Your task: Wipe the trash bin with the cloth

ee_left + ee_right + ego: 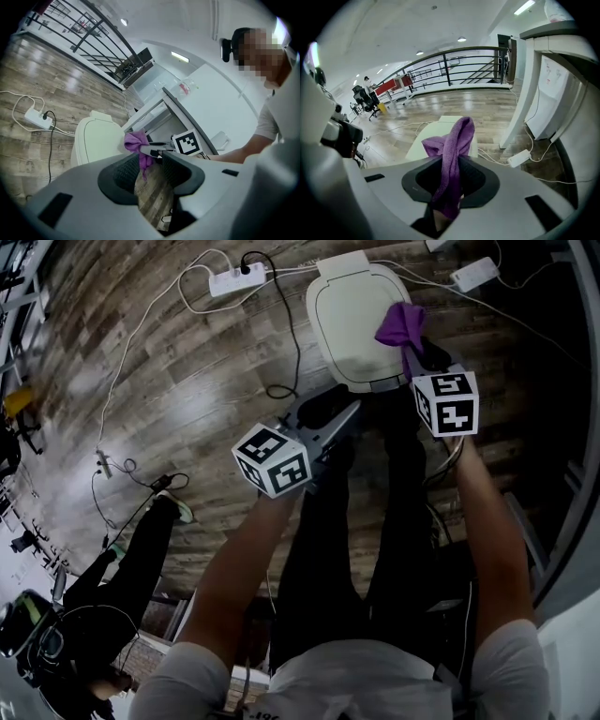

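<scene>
Pinching the purple cloth (457, 140), the right gripper (451, 174) has its jaws clamped partway on it. The cloth sticks out past the tips, over the cream trash bin (349, 320) lid. The left gripper (149, 169) is near the bin, jaws apart and empty.

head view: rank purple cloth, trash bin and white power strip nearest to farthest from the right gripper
1. purple cloth, clamped in the right gripper
2. trash bin, just beyond, top centre
3. white power strip, far off at upper left
</scene>
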`<state>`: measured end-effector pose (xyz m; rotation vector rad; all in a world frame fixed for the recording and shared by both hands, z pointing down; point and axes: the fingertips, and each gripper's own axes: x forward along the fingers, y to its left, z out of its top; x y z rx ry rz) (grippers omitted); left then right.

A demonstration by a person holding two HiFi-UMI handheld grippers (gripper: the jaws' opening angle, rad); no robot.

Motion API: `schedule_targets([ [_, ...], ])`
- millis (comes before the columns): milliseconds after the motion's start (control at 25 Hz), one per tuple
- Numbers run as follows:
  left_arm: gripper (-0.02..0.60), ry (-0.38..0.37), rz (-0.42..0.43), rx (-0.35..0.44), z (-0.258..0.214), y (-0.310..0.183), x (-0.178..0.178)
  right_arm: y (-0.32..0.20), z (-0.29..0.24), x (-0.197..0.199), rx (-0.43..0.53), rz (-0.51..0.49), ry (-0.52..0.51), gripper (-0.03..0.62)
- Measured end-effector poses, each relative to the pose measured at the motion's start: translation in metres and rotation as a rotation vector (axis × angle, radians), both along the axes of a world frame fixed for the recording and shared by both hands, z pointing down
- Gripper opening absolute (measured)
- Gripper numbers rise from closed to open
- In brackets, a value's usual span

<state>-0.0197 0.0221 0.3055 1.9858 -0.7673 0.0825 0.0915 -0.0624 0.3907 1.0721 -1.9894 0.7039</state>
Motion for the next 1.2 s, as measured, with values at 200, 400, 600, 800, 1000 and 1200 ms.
schedule_targets([
  [200, 0.155, -0.002, -0.016, -0.004, -0.001, 0.008, -0.016, 0.036, 0.002, -0.065, -0.048, -0.109, -0.078, 0.091],
  [400, 0.155, -0.002, -0.036, -0.010, 0.000, 0.012, -0.036, 0.068, 0.012, -0.114, -0.102, -0.211, -0.098, 0.091],
  [600, 0.155, -0.004, -0.054, -0.011, 0.001, 0.014, -0.048, 0.099, 0.027, -0.143, -0.151, -0.329, -0.085, 0.091],
  [800, 0.155, -0.002, -0.064, -0.020, 0.006, 0.017, -0.052, 0.117, 0.042, -0.139, -0.194, -0.367, -0.049, 0.091],
  [1000, 0.155, 0.005, -0.058, -0.029, 0.009, 0.019, -0.044, 0.119, 0.048, -0.122, -0.206, -0.365, -0.026, 0.091],
  [1200, 0.155, 0.004, -0.041, -0.029, 0.010, 0.014, -0.034, 0.119, 0.050, -0.104, -0.209, -0.366, -0.013, 0.091],
])
